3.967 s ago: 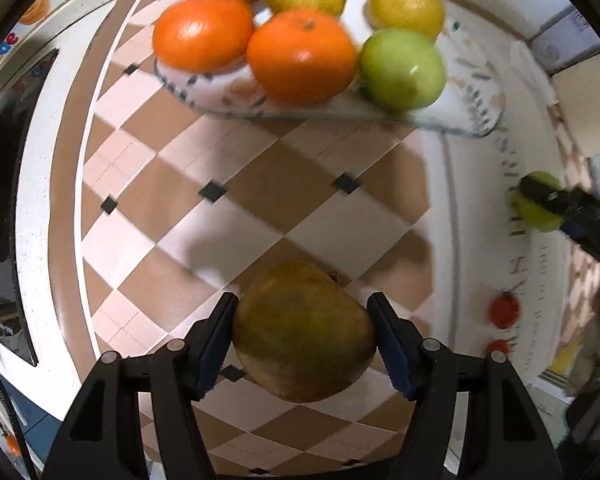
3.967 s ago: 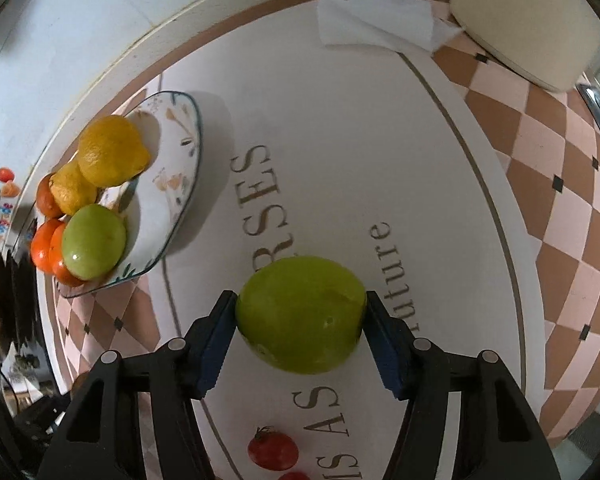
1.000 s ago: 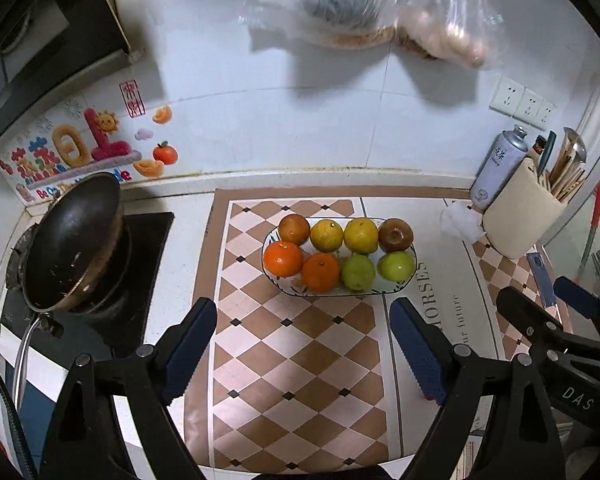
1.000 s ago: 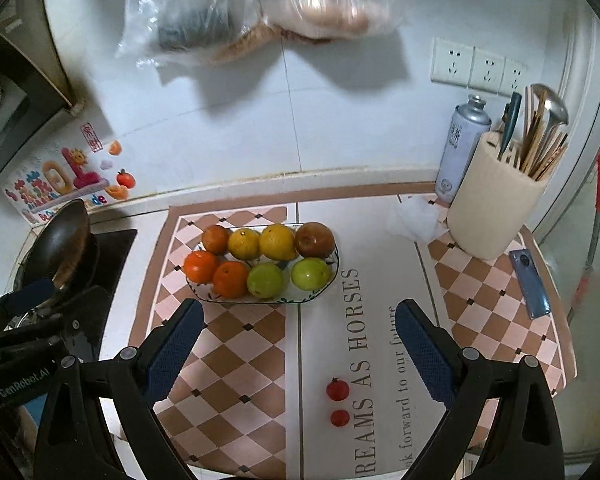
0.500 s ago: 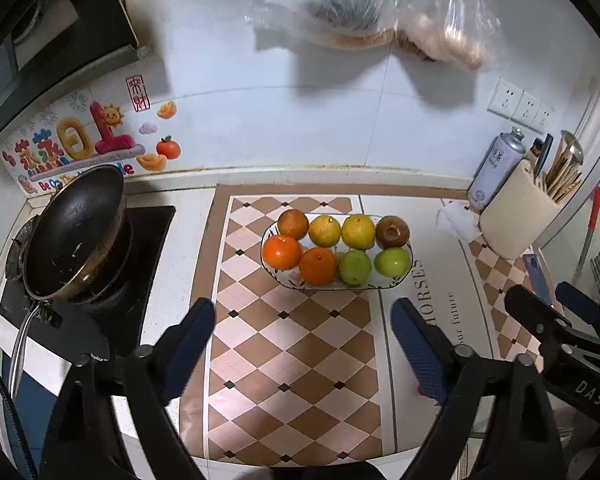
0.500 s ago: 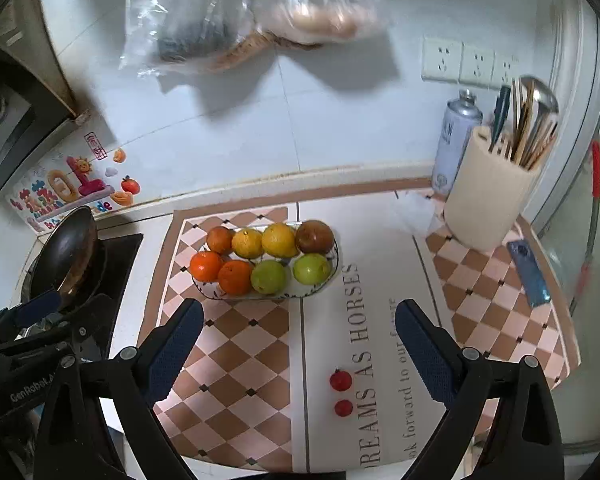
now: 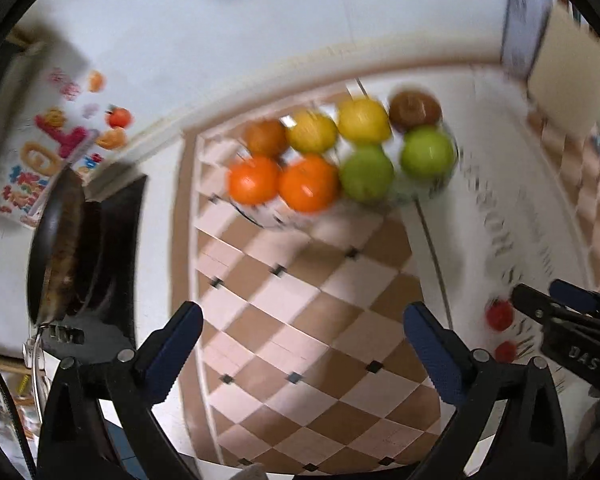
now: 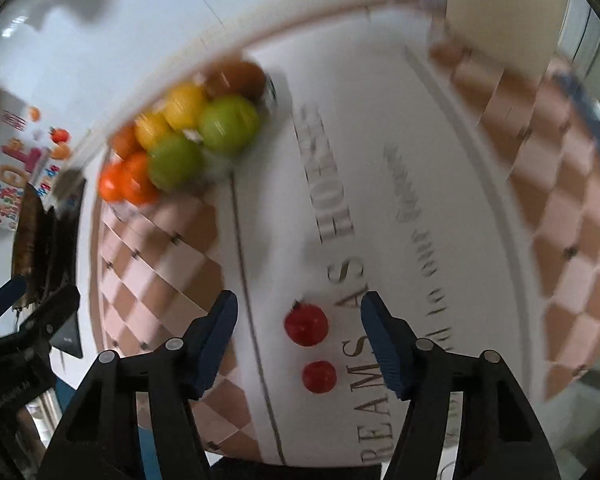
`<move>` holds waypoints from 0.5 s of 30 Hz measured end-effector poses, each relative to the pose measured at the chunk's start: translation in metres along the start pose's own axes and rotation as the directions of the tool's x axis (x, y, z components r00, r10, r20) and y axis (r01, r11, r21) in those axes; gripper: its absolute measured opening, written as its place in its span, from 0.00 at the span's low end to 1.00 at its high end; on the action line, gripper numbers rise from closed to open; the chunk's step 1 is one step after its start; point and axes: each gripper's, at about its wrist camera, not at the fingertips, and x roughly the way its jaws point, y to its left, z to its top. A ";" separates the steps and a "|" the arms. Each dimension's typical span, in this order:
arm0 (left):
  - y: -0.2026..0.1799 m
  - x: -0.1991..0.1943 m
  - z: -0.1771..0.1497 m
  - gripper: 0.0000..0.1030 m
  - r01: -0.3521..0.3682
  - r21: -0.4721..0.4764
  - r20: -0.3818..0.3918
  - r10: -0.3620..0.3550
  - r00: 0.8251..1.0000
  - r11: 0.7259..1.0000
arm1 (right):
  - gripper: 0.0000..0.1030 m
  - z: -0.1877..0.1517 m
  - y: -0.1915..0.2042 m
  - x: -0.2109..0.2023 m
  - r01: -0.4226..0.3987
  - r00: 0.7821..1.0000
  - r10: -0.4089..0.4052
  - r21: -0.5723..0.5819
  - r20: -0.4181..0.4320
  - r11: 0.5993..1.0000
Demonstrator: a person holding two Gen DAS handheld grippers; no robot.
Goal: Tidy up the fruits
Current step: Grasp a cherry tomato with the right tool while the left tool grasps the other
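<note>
The counter (image 7: 300, 288) is covered by a smooth mat of tan and pink diamond checks, with a plain white band bearing grey serif lettering along one side. A dark round frying pan (image 7: 58, 248) sits at its left end on a black hob.

The plate (image 7: 420, 194), an oval white dish with a thin patterned rim, lies toward the back of the counter, its outline smeared by motion blur. It holds eight round, glossy fruits in two rows: two green apples (image 7: 426, 152), two oranges (image 7: 308, 182), two yellow citrus fruits (image 7: 362, 120), and two brownish ones.

The left tool (image 7: 300, 344) hangs over the checked mat with its ribbed blue pads set wide apart and nothing between them. The right tool (image 8: 298, 332) is likewise spread, though less widely, and empty, its black plastic arms framing the white band.

Two small red cherry tomatoes (image 8: 306, 324) lie on the lettering, well apart from the plate; the larger one shows a tiny dark stem and sits between the right tool's fingers without touching either.
</note>
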 end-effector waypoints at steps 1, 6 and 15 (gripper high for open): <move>-0.008 0.011 -0.001 1.00 -0.006 0.018 -0.028 0.007 1.000 1.000 | 0.59 -0.001 -0.002 0.009 -0.013 1.000 0.013 0.004 -0.012 1.000; -0.025 0.038 -0.006 1.00 0.019 0.039 -0.116 -0.014 0.993 0.999 | 0.36 -0.007 0.000 0.044 -0.017 0.998 0.015 -0.033 -0.065 0.999; -0.083 0.049 -0.021 1.00 0.333 0.052 -0.280 -0.306 0.910 0.941 | 0.31 -0.019 -0.047 -0.005 0.014 0.998 -0.016 0.045 0.062 0.999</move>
